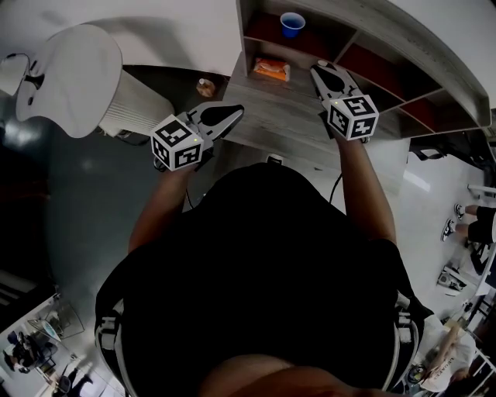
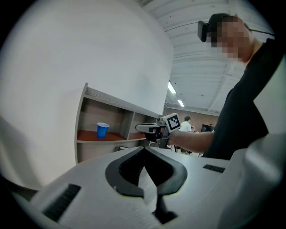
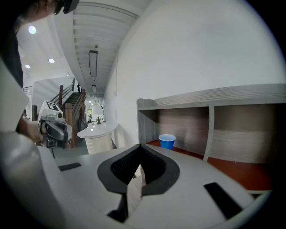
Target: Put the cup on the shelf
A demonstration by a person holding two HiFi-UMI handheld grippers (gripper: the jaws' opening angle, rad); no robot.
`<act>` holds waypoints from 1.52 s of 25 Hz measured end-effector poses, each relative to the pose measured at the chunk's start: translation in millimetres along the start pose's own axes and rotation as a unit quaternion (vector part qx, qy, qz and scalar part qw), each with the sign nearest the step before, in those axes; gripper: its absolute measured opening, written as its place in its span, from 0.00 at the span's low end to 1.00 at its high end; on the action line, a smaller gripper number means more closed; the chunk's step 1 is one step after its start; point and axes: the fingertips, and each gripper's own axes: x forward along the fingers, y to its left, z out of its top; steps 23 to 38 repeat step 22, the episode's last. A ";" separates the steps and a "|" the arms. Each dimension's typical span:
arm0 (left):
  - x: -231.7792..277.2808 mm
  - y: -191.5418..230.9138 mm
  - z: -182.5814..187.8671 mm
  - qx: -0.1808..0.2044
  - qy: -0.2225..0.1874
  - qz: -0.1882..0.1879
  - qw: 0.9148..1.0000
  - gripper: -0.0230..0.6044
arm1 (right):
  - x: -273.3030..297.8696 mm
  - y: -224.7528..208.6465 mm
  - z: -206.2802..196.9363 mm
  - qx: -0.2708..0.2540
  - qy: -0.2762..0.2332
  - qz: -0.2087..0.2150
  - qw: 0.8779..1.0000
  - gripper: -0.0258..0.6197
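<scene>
Grippers hold nothing, fingers pressed together: left gripper (image 1: 235, 113) at the left edge of the desk (image 1: 287, 116), right gripper (image 1: 321, 67) over it nearer the shelf (image 1: 249, 35), where the blue cup (image 1: 292, 23) stands upright in the end compartment, an orange packet (image 1: 271, 70) just in front.

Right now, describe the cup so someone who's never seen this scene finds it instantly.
Find the grey wooden shelf unit against the white wall. In its leftmost compartment, on the reddish-brown floor, a blue cup stands upright, alone. It is the only blue thing there; the orange packet lies on the ledge below.
</scene>
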 end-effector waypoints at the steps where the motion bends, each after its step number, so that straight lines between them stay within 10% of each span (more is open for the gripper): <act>1: -2.4 -1.8 -0.1 0.000 -0.001 0.001 1.000 0.06 | -3.4 2.5 0.6 0.002 -0.002 -0.001 1.000 0.05; 38: -43.9 -43.3 -14.2 0.013 -0.006 -0.008 1.000 0.06 | -55.1 59.5 -11.4 0.024 -0.013 -0.007 1.000 0.05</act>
